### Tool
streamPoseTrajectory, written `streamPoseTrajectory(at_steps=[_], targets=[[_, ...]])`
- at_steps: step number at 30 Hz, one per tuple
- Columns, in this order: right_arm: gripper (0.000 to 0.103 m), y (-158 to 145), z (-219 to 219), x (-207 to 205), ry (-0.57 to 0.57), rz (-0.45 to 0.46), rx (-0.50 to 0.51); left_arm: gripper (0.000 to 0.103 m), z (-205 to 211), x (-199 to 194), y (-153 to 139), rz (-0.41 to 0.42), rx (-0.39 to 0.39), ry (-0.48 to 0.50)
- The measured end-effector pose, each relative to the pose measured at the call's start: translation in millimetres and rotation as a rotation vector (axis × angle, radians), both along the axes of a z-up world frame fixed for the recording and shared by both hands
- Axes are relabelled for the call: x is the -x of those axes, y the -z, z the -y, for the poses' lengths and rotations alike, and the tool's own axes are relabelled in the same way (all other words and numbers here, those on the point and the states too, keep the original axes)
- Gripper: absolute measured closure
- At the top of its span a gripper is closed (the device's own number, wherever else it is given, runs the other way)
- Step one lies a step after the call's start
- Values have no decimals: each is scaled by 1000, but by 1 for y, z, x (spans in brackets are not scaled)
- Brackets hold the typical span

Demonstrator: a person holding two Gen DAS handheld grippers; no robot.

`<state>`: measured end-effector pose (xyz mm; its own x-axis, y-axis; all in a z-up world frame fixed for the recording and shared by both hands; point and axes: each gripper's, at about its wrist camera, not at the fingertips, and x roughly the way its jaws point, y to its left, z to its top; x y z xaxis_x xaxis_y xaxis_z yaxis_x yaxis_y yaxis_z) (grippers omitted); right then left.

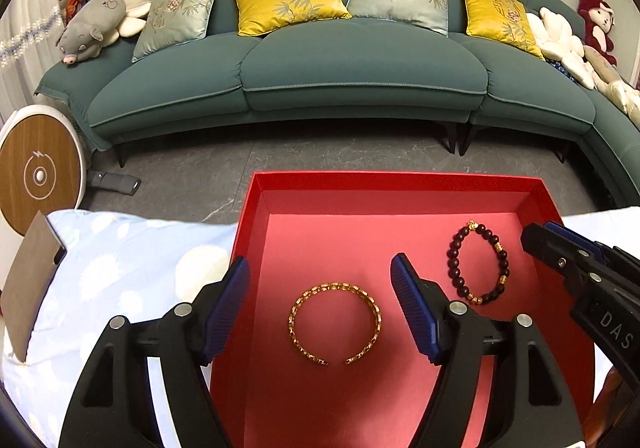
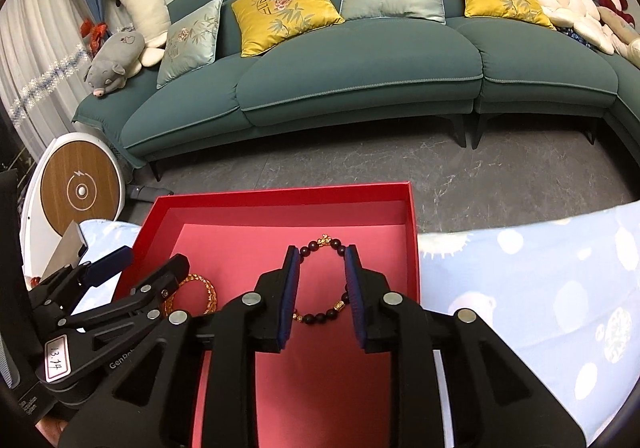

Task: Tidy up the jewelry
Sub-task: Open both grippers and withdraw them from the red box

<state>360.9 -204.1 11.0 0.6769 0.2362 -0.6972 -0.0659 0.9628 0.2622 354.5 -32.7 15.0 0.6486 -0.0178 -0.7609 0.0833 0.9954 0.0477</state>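
Left claw (image 1: 320, 302): I hold it wide open over the red box; the gold bangle lies between the blue pads, touched by neither, so nothing is held.
Right claw (image 2: 322, 296): I hold it only partly open, its pads either side of the bead bracelet, which lies flat on the box floor; I judge it is not gripped.
Gold bangle (image 1: 335, 323): inside the red box, toward its near left part, gap turned to me.
Bead bracelet (image 1: 480, 263): inside the red box, at its right side, well apart from the bangle.
Red box (image 1: 400, 188): open, on the blue patterned cloth (image 1: 120, 268), far edge toward the sofa (image 1: 360, 68).
Done: both pieces sit in the box, as far as I can see.
Left: I see no other jewelry outside the box; probably only drawing both claws clear.
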Motion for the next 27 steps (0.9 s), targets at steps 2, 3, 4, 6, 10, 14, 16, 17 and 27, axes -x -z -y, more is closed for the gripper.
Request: streamPoseTrajectory(at_steps=[2, 3, 4, 6, 10, 14, 16, 17, 27], targets=[[80, 0, -1, 7, -5, -4, 4, 33, 1, 8, 1, -12, -7, 10], [79, 0, -2, 11, -10, -6, 7, 33, 1, 13, 1, -15, -9, 16], [80, 0, -3, 15, -16, -9, 11, 33, 2, 17, 2, -19, -11, 19], [80, 0, -5, 23, -21, -11, 21, 33, 3, 28, 4, -22, -17, 28], [79, -3, -4, 40, -9, 7, 15, 33, 2, 43, 0, 13, -36, 19], [79, -22, 0, 77, -24, 68, 33, 33, -11, 66, -24, 73, 14, -4], [69, -34, 2, 108, -41, 105, 71, 33, -19, 87, -40, 113, 20, -2], [66, -38, 4, 123, -46, 116, 87, 32, -23, 99, -45, 123, 16, 0], [64, -36, 21, 250, -60, 19, 50, 23, -63, 214, -46, 19, 32, 2]])
